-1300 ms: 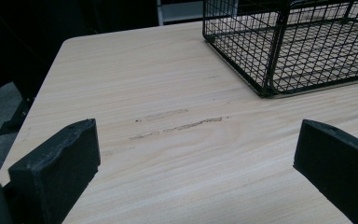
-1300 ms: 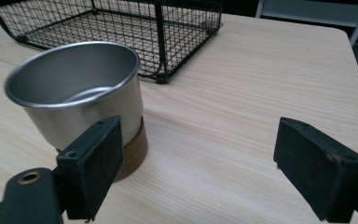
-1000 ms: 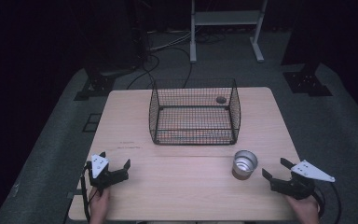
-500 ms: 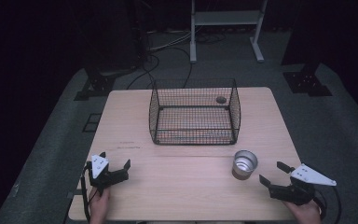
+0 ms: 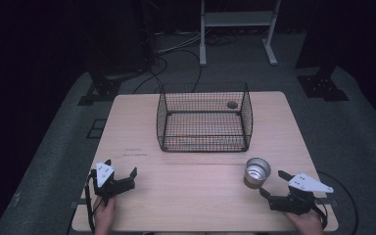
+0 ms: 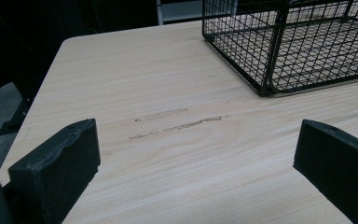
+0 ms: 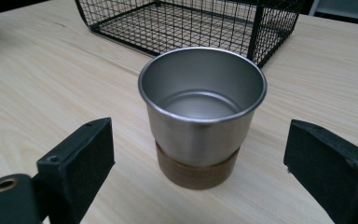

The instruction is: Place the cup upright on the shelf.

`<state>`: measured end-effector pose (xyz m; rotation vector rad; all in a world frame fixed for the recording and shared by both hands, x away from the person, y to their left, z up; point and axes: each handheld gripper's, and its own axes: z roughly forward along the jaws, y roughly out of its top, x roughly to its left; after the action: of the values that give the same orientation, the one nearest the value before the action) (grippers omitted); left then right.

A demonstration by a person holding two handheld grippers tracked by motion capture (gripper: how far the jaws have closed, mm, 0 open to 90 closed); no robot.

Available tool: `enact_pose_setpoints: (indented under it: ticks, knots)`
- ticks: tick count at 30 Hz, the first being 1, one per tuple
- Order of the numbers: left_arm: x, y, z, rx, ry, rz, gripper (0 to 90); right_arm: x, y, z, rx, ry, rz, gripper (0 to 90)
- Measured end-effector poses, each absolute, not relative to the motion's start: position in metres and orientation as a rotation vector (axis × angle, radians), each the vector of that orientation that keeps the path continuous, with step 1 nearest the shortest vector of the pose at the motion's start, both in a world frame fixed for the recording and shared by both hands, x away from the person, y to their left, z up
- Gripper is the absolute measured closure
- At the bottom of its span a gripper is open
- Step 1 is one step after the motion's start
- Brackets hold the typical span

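Item one: a shiny steel cup with a brown wooden base band (image 5: 257,173). We find it upright on the pale wood-grain surface (image 5: 196,181), at the near right, in front of the right corner of the basket and apart from it. In the right gripper view the cup (image 7: 201,116) stands just ahead of and between the two black jaws, with clear gaps on both sides; its inside looks empty.

Item two: a black wire-mesh basket, rectangular and open-topped (image 5: 203,117). We place it at the centre of the surface, toward the far edge. A small dark round object (image 5: 232,104) shows near its far right corner; we cannot tell what it is.

Item three: the right claw (image 5: 272,184), held in a hand at the near right edge, just beside the cup and not touching it. Its jaws have just been opening and now stand wide, gripping nothing.

Item four: the left claw (image 5: 122,174), held in a hand at the near left edge, well apart from the cup. Its jaws stand wide over bare wood, gripping nothing; in its own view the basket corner (image 6: 270,51) lies ahead to the right.
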<state>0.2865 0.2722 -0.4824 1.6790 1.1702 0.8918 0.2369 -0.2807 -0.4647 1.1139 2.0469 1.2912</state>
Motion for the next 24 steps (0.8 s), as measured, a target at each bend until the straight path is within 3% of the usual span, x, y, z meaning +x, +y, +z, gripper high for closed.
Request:
enact_pose_setpoints:
  ticks: [4,17,23,24]
  knots:
    - [0.286,0.272,-0.482,1.679,1.17,0.892,0.0,0.248,-0.275,-0.469,1.14,2.059,1.269,3.2]
    - [0.286,0.272,-0.483,1.679,1.171,0.892,0.0,0.27,-0.257,-0.474,1.147,2.097,1.18,3.2]
    - [0.286,0.272,-0.482,1.68,1.17,0.892,0.0,0.276,-0.25,-0.473,1.141,2.098,1.161,5.6]
    - [0.286,0.272,-0.482,1.679,1.17,0.892,0.0,0.278,-0.249,-0.472,1.143,2.098,1.17,9.2]
